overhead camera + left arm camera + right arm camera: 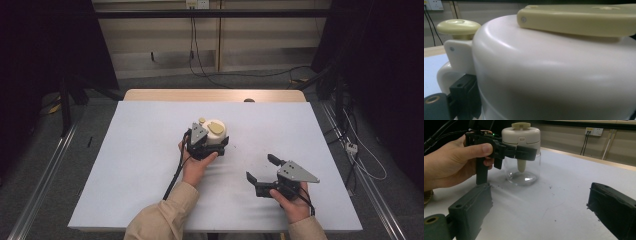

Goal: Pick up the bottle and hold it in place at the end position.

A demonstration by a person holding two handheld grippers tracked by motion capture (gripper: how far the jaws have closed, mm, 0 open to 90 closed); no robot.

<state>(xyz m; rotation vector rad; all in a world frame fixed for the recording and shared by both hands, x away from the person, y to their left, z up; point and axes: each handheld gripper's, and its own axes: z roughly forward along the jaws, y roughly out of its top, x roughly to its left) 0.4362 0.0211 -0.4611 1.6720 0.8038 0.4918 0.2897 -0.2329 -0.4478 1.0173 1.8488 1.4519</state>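
At twelve o'clock, my left gripper [212,145] clamps the jar [214,131] to steady it; my right gripper [260,170] waits wide at four.

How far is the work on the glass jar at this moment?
Done: the left gripper is closed around the jar, just below its white lid. In hand: holding the jar steady on the table. Left: the right gripper waits open, apart; lid still on.

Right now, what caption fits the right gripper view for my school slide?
Left gripper closed around a glass jar with a cream lid, right gripper open nearby.
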